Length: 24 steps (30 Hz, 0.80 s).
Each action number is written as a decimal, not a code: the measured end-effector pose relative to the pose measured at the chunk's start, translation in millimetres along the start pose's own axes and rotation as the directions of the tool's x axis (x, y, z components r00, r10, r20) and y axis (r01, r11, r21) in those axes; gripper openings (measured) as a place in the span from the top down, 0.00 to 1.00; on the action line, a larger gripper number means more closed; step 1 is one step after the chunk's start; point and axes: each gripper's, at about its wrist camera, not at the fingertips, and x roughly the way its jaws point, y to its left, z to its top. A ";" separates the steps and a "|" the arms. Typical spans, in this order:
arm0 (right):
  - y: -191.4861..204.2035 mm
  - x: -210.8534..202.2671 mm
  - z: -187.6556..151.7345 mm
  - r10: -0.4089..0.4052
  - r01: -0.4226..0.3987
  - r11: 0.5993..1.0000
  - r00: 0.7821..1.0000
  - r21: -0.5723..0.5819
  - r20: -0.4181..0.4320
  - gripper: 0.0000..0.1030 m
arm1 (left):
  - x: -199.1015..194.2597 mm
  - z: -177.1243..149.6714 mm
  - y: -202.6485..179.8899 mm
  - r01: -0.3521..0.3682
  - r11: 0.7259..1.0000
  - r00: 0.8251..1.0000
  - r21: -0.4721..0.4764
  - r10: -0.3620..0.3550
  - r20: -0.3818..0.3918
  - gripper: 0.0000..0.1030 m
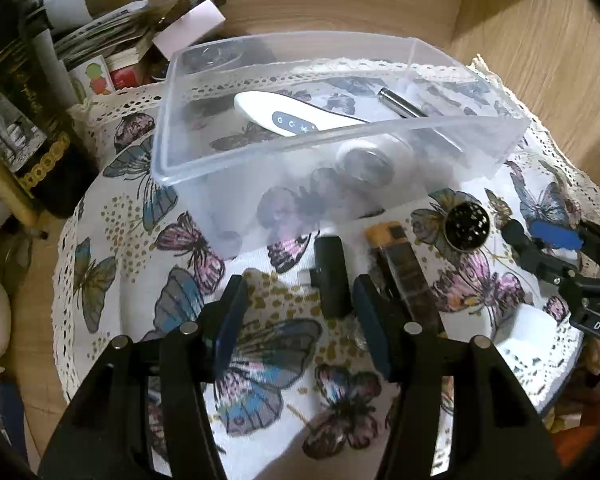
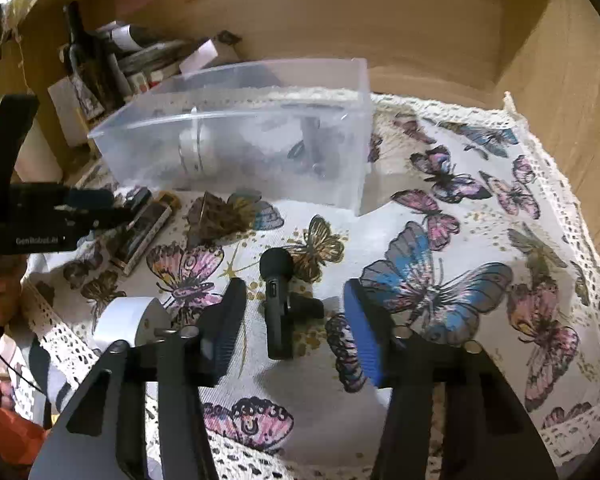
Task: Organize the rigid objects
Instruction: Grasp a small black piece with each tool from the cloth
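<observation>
Black mic (image 2: 276, 304) lies on the cloth between your open right tongs (image 2: 292, 328); close on it, then lift to the bin (image 2: 236, 140). Left tongs (image 1: 300, 320) gape too.

Left gripper (image 1: 300, 316): matte black frame, two blue ribbed pads (image 1: 230, 320), round silver pins atop finger links. Right gripper (image 2: 292, 328): same black body, brighter blue ribbed pads (image 2: 362, 336), silver pins. White lettering on side housings: "GenRobot.AI", "DAS". Bare skin of fingers at left gripper handle (image 2: 4, 300).
</observation>
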 end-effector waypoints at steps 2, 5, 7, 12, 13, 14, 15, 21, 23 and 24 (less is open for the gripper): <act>2.3 2.1 -1.3 -0.010 0.009 1.000 1.000 -0.010 -0.002 0.68 | 4.6 2.6 -0.9 -0.003 1.000 1.000 0.002 0.003 -0.001 0.50; 3.5 1.0 -2.4 -0.017 0.017 1.000 1.000 -0.016 0.004 0.73 | 5.7 3.8 -6.2 -0.020 0.999 1.000 0.028 0.020 0.021 0.71; 3.6 -0.9 -1.8 -0.024 0.024 1.000 1.000 -0.015 0.011 0.74 | 4.2 3.9 -6.9 -0.020 0.999 0.999 0.032 0.019 0.028 0.76; 5.6 -18.2 8.5 -0.029 0.031 0.999 0.996 -0.020 0.081 0.74 | -11.0 1.6 -4.1 -0.007 1.000 0.998 0.018 0.006 0.065 0.76; 5.2 -21.7 11.0 -0.029 0.031 0.999 0.995 -0.018 0.097 0.74 | -14.6 1.3 -3.7 -0.007 1.000 0.997 0.016 0.006 0.073 0.76; 5.2 -26.0 14.6 -0.030 0.031 0.999 0.993 -0.013 0.116 0.74 | -21.9 1.2 -3.5 -0.010 1.000 0.996 0.014 0.008 0.090 0.76; 4.7 -30.7 18.2 -0.026 0.027 1.000 0.990 -0.007 0.136 0.74 | -27.6 1.5 -3.0 -0.010 1.000 0.994 0.014 0.009 0.106 0.76; 9.1 -48.6 44.7 -0.019 0.021 1.000 0.972 -0.008 0.234 0.74 | -63.7 10.4 1.7 -0.002 1.000 0.977 -0.006 0.003 0.211 0.76; 12.7 -54.1 55.3 -0.018 0.024 1.000 0.963 -0.019 0.270 0.74 | -76.1 16.0 5.0 0.000 1.000 0.968 -0.016 0.004 0.251 0.76; 14.1 -56.5 59.9 -0.015 0.023 0.999 0.958 -0.025 0.286 0.74 | -79.1 17.6 5.6 -0.002 1.000 0.965 -0.018 0.007 0.263 0.76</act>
